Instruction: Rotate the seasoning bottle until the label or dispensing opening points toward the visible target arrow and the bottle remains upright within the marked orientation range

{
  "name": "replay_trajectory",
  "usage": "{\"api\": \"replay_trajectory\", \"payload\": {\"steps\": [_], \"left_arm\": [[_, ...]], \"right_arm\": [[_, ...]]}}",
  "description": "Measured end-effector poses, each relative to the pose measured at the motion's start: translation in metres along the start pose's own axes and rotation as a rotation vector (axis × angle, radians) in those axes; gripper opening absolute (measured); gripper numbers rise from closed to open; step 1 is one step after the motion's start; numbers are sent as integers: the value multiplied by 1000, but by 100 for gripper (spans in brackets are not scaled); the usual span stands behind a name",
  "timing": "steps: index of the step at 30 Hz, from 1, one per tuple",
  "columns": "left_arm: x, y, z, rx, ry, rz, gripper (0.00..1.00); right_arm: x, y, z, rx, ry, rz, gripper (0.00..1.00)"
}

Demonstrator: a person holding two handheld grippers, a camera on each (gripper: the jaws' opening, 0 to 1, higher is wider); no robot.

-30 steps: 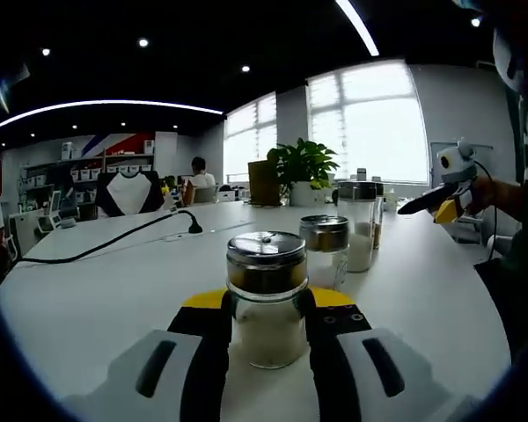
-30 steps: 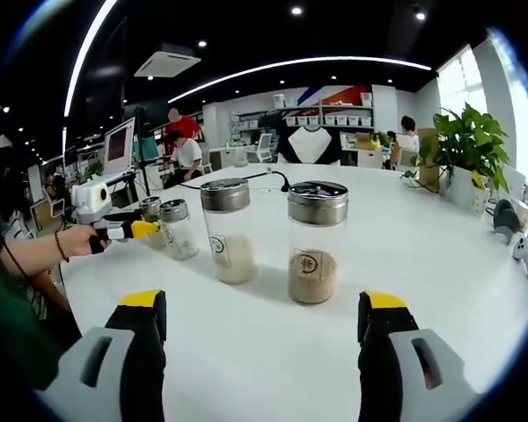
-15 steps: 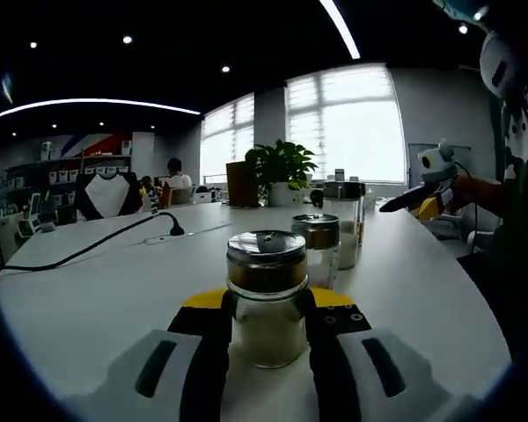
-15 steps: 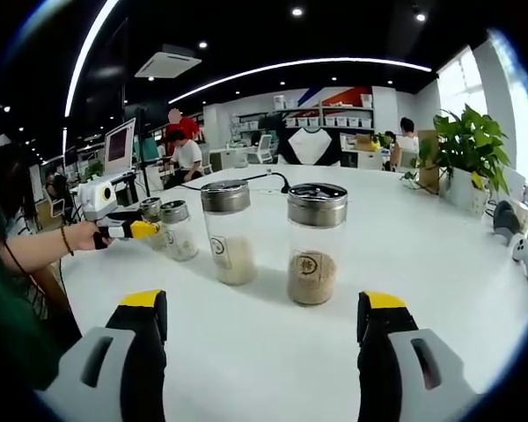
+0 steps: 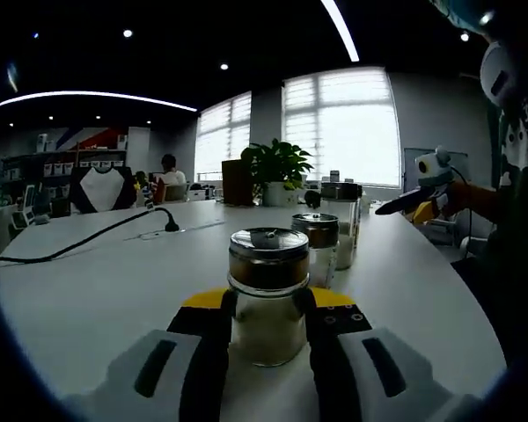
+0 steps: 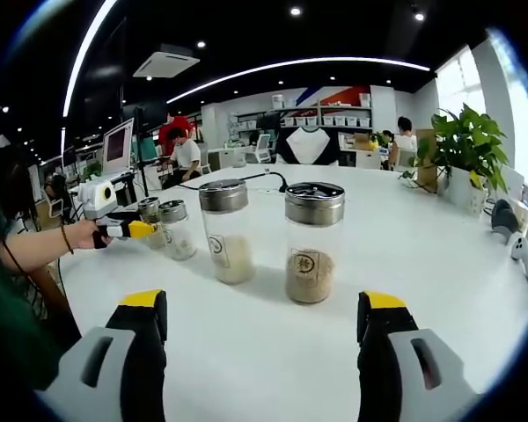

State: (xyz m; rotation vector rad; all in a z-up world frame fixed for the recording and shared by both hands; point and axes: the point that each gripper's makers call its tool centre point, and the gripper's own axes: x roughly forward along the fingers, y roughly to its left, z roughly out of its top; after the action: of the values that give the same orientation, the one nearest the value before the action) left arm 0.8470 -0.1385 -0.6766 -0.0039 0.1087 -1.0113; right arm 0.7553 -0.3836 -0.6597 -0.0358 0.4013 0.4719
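A: In the left gripper view, what does the left gripper [image 5: 266,330] hold?

B: Its jaws are closed on the small jar [image 5: 267,294], upright on the white table [image 5: 97,290], nearest of the row. I'd twist slowly and keep it level.

A: And the right gripper view?

B: The right gripper [image 6: 264,338] is open and holds nothing; the two tall jars [image 6: 311,242] stand beyond it, the small jar far left of them. I see no arrow.

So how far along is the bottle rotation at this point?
Done: the left gripper has its jaws closed on the short seasoning bottle, which stands upright on the white table. In hand: that grip. Left: the turn itself; no arrow is visible to check against. The right gripper is open, idle.
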Motion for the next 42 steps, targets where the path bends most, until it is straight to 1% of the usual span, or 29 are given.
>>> {"api": "replay_trajectory", "payload": {"steps": [1,2,3,4,5,7,9,11,12,13,15,16,19,22,24,25,26,27,30,32,34,35,36,38,42], "left_arm": [[-1,0,0,5,-8,9,36],[-1,0,3,-4,-31,25,41],[-2,0,4,-13,-41,29,46],[-2,-1,3,-11,-37,37,50],[-2,0,1,-4,-24,61,53],[-4,0,-1,-12,-22,82,56],[-7,1,1,4,-30,118,56],[-12,8,-2,37,12,185,56],[-14,9,-4,49,35,207,57],[-15,10,-4,49,37,214,57],[-18,10,-1,13,18,245,57],[-19,10,-1,6,20,256,57],[-22,9,-1,14,28,296,57],[-24,8,5,-3,11,337,57],[-25,9,5,-11,24,386,57],[-26,10,4,-33,27,413,58],[-26,10,4,-42,28,422,58],[-26,10,2,-65,35,444,58],[-28,12,7,-69,15,500,58],[-31,15,5,-78,44,564,57],[-30,16,0,-85,79,599,57],[-30,16,-2,-91,88,612,57],[-28,16,-1,-101,75,612,57],[-25,15,-2,-116,84,613,58],[-20,11,-1,-105,92,627,57]], "right_arm": [[0,0,0,1,1,0,91],[0,0,0,1,2,-1,91],[0,-1,0,0,2,-2,91],[-1,-1,-1,0,3,-2,91],[-1,-1,-1,0,3,-2,91],[-1,-1,-2,-1,7,-3,91],[-1,-1,-2,1,8,-5,91],[-1,-2,-2,8,8,-7,91],[-1,-2,-2,8,7,-7,91],[-1,-2,-2,7,7,-7,91],[0,-2,-3,7,11,-6,91],[0,-2,-3,7,12,-5,91],[0,-2,-2,6,9,-4,91],[1,-2,-2,8,7,-3,91],[1,-1,-2,10,7,0,91],[1,0,-2,10,7,0,91],[2,0,-2,10,8,2,91],[2,0,-2,10,7,3,91],[1,0,-1,10,4,4,91],[1,0,-2,8,3,5,91],[1,-1,-2,5,5,5,91],[1,-1,-3,7,4,7,91],[1,-1,-3,10,3,7,91],[0,-2,-3,15,0,4,91],[-1,-3,-3,18,-1,1,91]]}}
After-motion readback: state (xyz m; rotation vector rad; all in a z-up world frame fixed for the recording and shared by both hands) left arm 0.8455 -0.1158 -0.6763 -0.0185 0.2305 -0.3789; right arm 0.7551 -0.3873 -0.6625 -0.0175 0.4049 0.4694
